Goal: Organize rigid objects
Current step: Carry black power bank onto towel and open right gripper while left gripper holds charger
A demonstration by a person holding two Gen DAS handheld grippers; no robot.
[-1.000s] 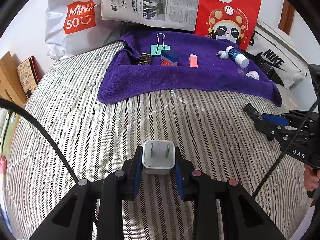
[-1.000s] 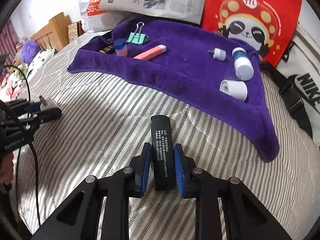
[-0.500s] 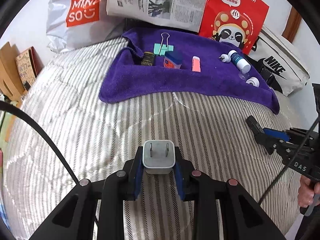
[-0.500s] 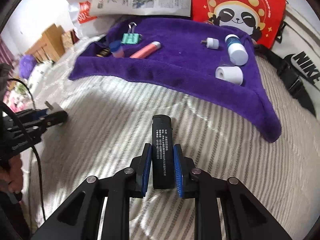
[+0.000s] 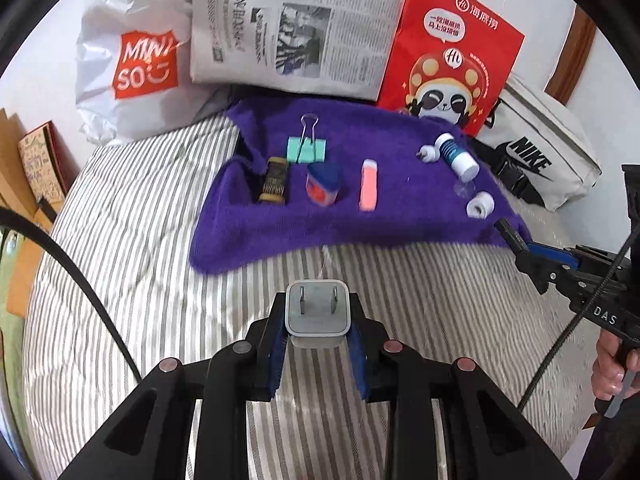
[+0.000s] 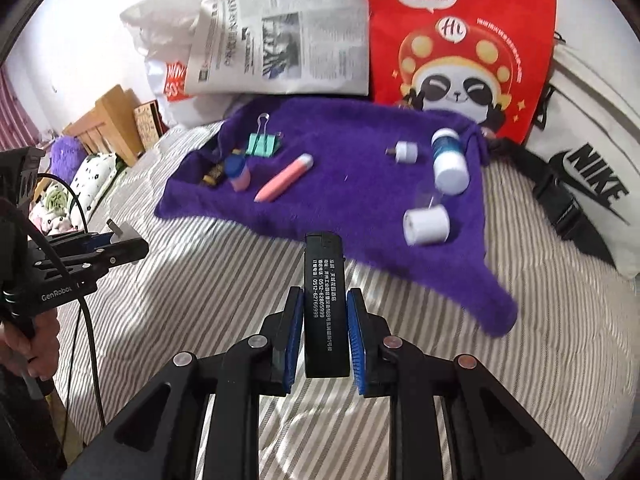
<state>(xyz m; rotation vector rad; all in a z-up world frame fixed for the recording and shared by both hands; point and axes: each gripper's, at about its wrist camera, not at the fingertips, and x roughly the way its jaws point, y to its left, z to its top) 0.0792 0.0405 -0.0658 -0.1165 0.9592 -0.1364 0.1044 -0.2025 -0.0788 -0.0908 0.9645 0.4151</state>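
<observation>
My left gripper (image 5: 317,322) is shut on a white plug adapter (image 5: 317,310), its two prongs facing forward, held above the striped bedcover (image 5: 140,280). My right gripper (image 6: 323,312) is shut on a black lighter (image 6: 323,284) with white print, standing upright between the blue pads. Ahead of both lies a purple towel (image 5: 340,224) carrying a green binder clip (image 5: 307,148), a dark small bottle (image 5: 273,180), a blue-capped jar (image 5: 323,182), a pink tube (image 5: 369,185), a small white plug (image 5: 427,154), a blue and white bottle (image 5: 456,156) and a white roll (image 5: 480,205).
Behind the towel stand a white Miniso bag (image 5: 136,60), a folded newspaper (image 5: 296,28) and a red panda bag (image 5: 452,52). A white Nike pouch (image 5: 540,156) lies at the right. Wooden furniture (image 6: 108,128) and soft toys sit beyond the bed's left edge.
Both grippers have risen from the bedcover with their objects still held, and the towel now sits lower and nearer in both views.
</observation>
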